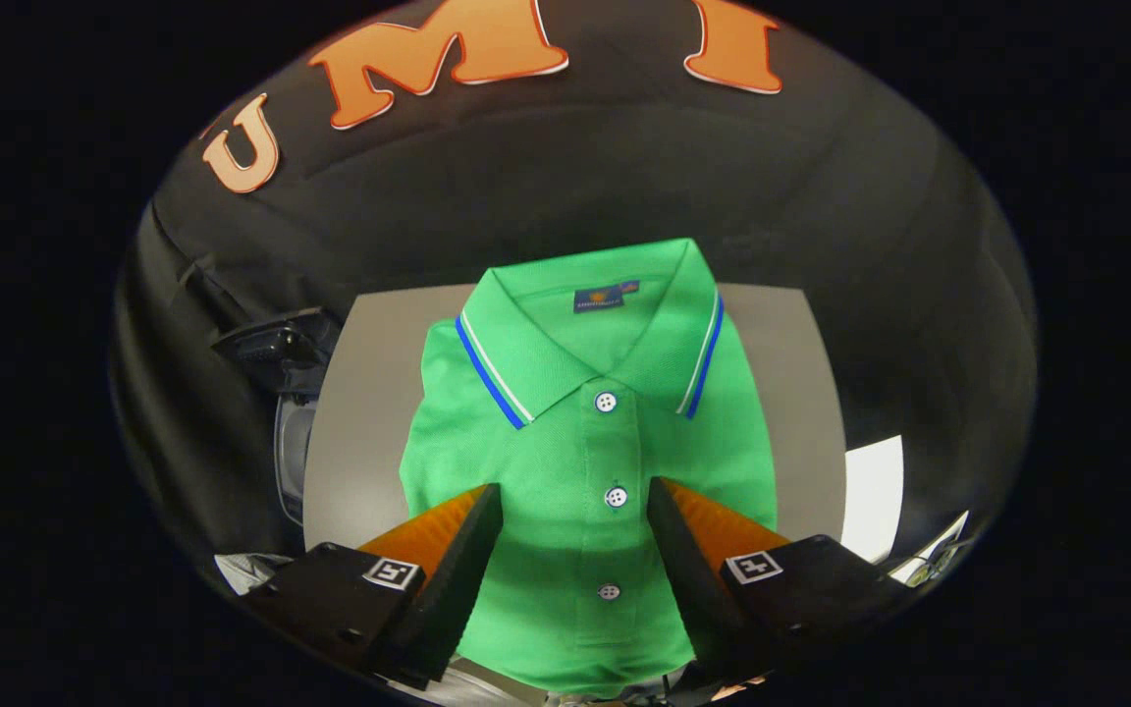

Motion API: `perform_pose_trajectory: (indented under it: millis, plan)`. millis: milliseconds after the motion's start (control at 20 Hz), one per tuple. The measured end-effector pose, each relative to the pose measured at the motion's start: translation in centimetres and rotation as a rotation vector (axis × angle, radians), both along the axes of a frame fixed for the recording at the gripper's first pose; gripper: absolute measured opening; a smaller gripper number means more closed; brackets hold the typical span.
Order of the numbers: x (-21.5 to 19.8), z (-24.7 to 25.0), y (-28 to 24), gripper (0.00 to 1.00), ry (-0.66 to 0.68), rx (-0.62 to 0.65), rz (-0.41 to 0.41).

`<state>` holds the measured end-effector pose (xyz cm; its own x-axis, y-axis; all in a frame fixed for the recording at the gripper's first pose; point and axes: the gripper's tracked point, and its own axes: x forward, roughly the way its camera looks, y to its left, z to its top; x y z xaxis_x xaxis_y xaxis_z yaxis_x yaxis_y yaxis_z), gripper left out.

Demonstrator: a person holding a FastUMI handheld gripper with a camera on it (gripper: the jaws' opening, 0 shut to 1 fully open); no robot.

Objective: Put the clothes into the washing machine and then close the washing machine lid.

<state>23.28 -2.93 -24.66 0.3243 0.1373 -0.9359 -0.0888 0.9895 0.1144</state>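
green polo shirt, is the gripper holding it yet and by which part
Nothing is held. The gripper is open, its fingers spread apart above the folded green polo shirt, either side of the button placket below the collar.

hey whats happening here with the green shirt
A handheld tool is poised over a folded green polo shirt that lies flat on a grey table. Its fingers are open, one on each side of the shirt's button placket, and nothing is gripped yet. The shirt looks neatly folded, collar pointing away from the tool. To the left of the table stands a dark machine-like object, too unclear to name. The laundry job appears to be at its start, with the shirt not yet picked up.
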Motion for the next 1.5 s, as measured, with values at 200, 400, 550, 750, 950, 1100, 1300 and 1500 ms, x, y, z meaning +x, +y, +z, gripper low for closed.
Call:
perform_pose_trajectory:
  millis: [200, 400, 550, 750, 950, 1100, 1300, 1500]
  plan:
    - [-0.1, -0.1, 0.0, 0.98, 0.066, -0.017, 0.031]
    - [-0.2, 0.0, 0.0, 0.95, 0.098, -0.018, 0.068]
    - [-0.2, 0.1, -0.3, 0.74, 0.113, 0.025, 0.039]
    - [-0.1, 1.0, -0.4, 0.26, 0.073, 0.172, 0.024]
    - [0.0, 0.5, 0.0, 0.19, -0.133, 0.256, 0.021]
    - [0.5, 0.9, 0.2, 0.19, -0.383, 0.240, 0.002]
    - [0.4, 1.6, 0.0, 0.19, -0.617, 0.248, -0.055]
    - [0.9, 3.9, 0.3, 0.18, -0.815, 0.375, -0.121]
